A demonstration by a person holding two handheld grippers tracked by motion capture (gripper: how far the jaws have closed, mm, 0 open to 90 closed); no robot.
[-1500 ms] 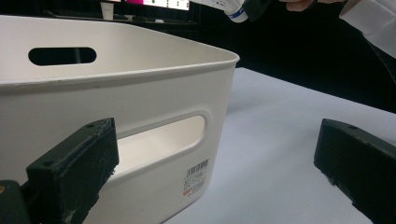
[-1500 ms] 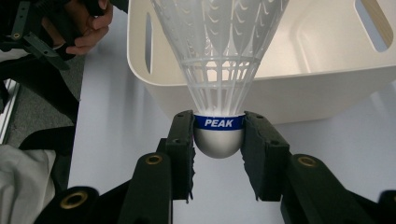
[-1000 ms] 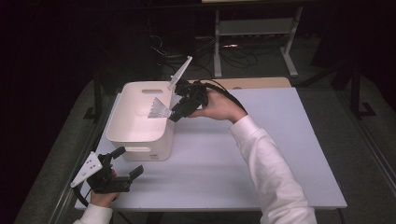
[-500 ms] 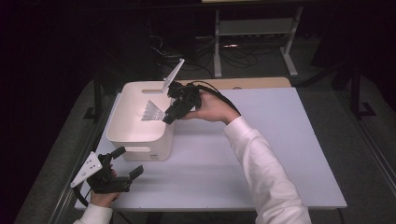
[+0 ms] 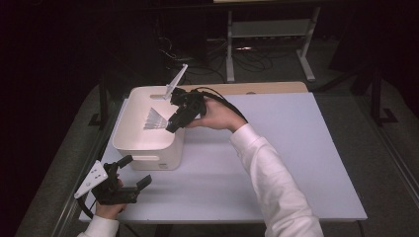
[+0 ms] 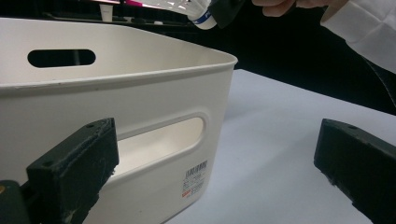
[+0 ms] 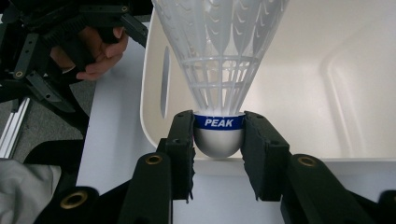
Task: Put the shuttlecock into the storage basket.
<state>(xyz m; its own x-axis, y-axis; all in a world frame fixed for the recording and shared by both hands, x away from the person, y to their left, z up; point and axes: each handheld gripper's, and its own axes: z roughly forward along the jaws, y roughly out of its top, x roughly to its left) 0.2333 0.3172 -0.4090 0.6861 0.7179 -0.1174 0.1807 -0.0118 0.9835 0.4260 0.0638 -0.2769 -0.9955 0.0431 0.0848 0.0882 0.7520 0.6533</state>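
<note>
"PEAK" band on gripped shuttlecock (image 7: 219,122) (perhaps blue)

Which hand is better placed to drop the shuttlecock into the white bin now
Right. The right gripper already clamps the shuttlecock by its cork, above the white bin. The left gripper sits open and empty on the table beside the bin.

bin (image 5: 148,148) walls fence its open top; table (image 5: 296,148) right of it lies bare.
</note>
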